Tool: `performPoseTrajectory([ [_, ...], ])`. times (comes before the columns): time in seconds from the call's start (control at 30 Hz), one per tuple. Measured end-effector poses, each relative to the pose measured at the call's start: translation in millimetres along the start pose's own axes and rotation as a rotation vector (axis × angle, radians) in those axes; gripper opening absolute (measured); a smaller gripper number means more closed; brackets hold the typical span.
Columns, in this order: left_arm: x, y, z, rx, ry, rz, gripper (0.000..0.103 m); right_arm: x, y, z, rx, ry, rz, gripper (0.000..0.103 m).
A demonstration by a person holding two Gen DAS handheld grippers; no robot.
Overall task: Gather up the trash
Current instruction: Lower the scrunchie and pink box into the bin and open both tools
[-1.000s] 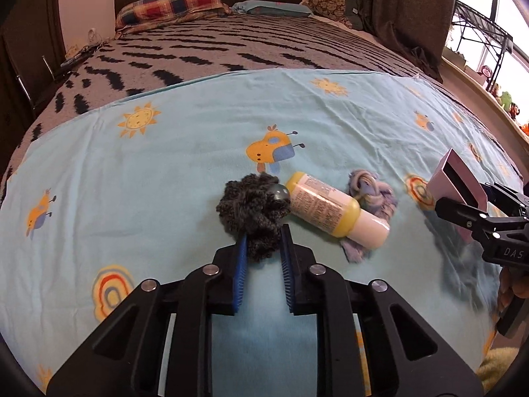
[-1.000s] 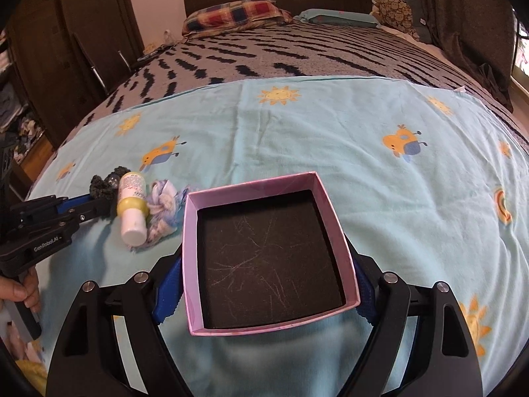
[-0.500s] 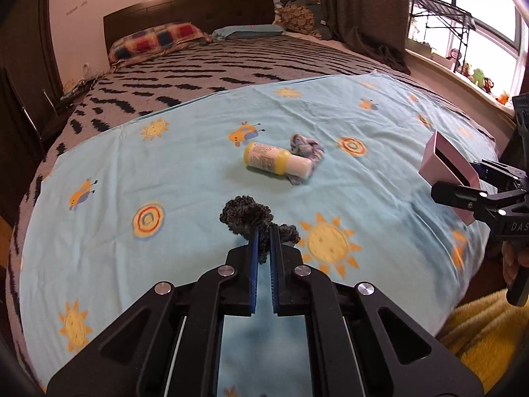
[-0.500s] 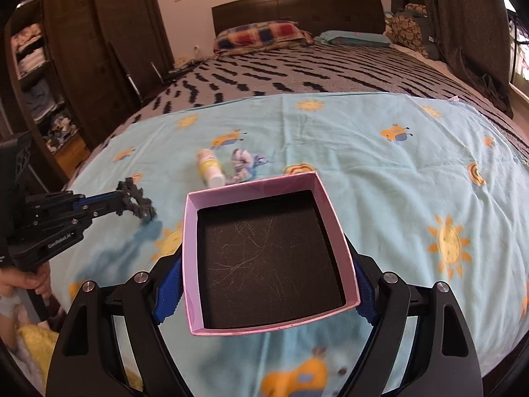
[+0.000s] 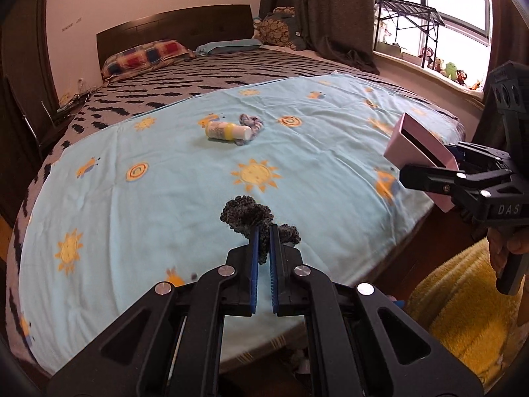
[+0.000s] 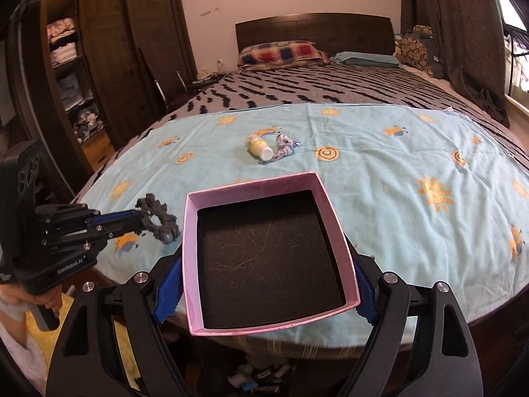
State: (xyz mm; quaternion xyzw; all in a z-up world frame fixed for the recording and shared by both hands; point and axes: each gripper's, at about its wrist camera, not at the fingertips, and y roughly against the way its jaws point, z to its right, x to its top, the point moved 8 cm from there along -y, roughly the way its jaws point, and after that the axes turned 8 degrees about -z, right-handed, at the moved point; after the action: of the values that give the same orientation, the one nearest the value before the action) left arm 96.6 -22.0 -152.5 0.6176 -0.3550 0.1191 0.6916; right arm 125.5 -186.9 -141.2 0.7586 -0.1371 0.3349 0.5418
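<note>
My left gripper (image 5: pixel 263 231) is shut on a dark grey knitted scrunchie (image 5: pixel 246 215) and holds it in the air above the near edge of the bed. In the right wrist view the scrunchie (image 6: pixel 157 216) hangs just left of the pink box. My right gripper (image 6: pixel 267 284) is shut on an empty pink box (image 6: pixel 264 254) with a black floor; the box also shows in the left wrist view (image 5: pixel 421 155). A yellow-and-white bottle (image 5: pixel 226 131) and a blue-white rag (image 5: pixel 251 122) lie together mid-bed, also seen in the right wrist view, bottle (image 6: pixel 259 145), rag (image 6: pixel 284 145).
A light blue sheet (image 5: pixel 165 182) with sun prints covers the bed's near half. Pillows (image 5: pixel 145 53) and a dark headboard stand at the far end. A yellow rug (image 5: pixel 463 297) lies on the floor at right. A wardrobe (image 6: pixel 99 66) stands left; a window and rack at right.
My left gripper closed on the scrunchie, lifted it and pulled back from the bottle and rag. Both grippers drew back toward the bed's near edge; the box stays held.
</note>
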Motion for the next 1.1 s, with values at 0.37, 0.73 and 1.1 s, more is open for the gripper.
performPoseTrajectory([
  [0.37, -81, 12, 42, -0.117, 0.057, -0.082, 0.005, -80, 0, -11, 0.033, -0.067, -0.135, 0.083],
  [0.73, -151, -41, 56, -0.183, 0.133, -0.269, 0.004, -160, -43, -26, 0.068, -0.107, -0.33, 0.083],
  [1.1, -184, -98, 63, -0.228, 0.146, -0.411, 0.004, -211, -98, -13, 0.058, -0.17, -0.478, 0.083],
])
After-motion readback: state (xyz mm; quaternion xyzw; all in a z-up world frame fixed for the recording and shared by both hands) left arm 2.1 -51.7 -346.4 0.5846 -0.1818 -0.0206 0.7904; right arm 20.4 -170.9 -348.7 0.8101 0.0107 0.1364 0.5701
